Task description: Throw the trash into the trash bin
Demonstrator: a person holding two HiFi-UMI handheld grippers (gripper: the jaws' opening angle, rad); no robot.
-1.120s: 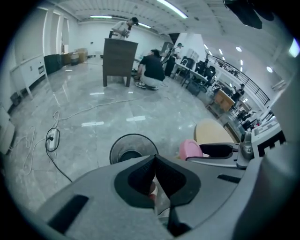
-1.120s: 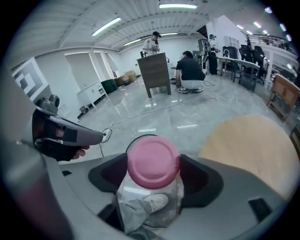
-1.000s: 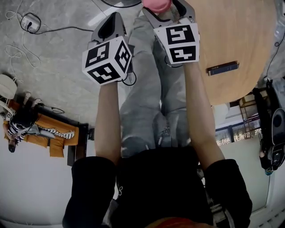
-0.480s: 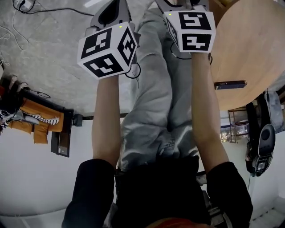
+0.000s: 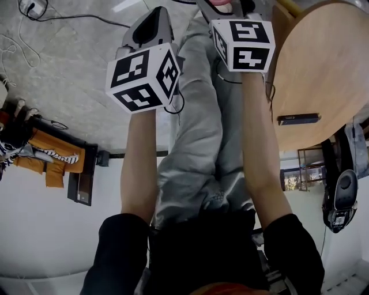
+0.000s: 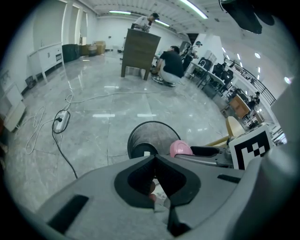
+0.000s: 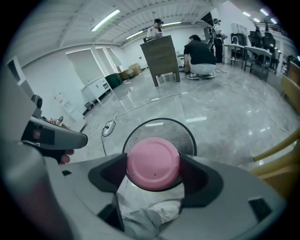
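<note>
A black mesh trash bin (image 6: 152, 137) stands on the grey floor just ahead of both grippers, its rim (image 7: 161, 123) ringing a round pink cup (image 7: 153, 163). My right gripper (image 7: 153, 165) is shut on that cup and holds it over the bin's mouth. The cup (image 6: 180, 148) also shows from the side, and only as a sliver (image 5: 219, 2) at the head view's top edge. My left gripper (image 6: 154, 159) has its tips together, and a small reddish and white scrap (image 6: 153, 191) sits in the hollow behind them. In the head view the left gripper (image 5: 151, 26) is to the left of the right one.
A round wooden table (image 5: 323, 69) with a dark flat item (image 5: 298, 119) is at my right, and a wooden chair (image 7: 281, 159) is beside the bin. Cables and a power strip (image 6: 61, 121) lie on the floor to the left. People crouch by a wooden cabinet (image 6: 140, 47) far off.
The head view has swung, so the round table shows further right and larger. Both grippers stay shut side by side; the pink cup has slid almost out of the frame's top.
</note>
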